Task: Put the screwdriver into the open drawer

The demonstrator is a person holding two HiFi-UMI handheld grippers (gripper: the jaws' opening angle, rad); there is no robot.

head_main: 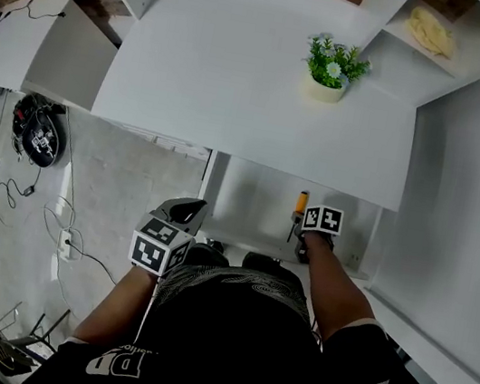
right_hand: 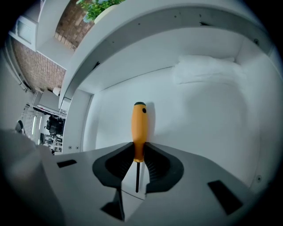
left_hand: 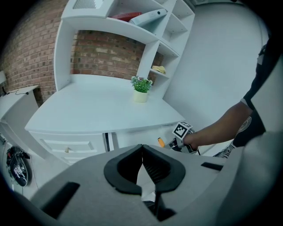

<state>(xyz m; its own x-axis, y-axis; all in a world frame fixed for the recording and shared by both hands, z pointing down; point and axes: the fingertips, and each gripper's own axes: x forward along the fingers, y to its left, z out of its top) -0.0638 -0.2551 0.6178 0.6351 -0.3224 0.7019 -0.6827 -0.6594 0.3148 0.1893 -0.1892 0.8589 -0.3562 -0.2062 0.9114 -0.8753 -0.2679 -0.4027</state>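
The screwdriver (right_hand: 138, 128) has an orange handle and a thin dark shaft. My right gripper (right_hand: 138, 155) is shut on it at the handle's lower end, and the handle points away from me. In the head view the screwdriver (head_main: 300, 204) and right gripper (head_main: 299, 231) hang inside the open white drawer (head_main: 252, 200) under the desk top, close above its floor (right_hand: 203, 119). My left gripper (head_main: 188, 212) hovers left of the drawer's front corner, shut with nothing in it (left_hand: 142, 148). From the left gripper view I see the right gripper (left_hand: 176, 143) and the orange handle (left_hand: 161, 142) at the drawer.
A small potted plant (head_main: 333, 68) stands on the white desk top (head_main: 242, 76). Shelves (head_main: 401, 59) rise at the back right, one holding a yellow thing (head_main: 431, 30). Closed drawers (left_hand: 66, 145) sit left of the open one. Cables and black gear (head_main: 37, 132) lie on the floor at left.
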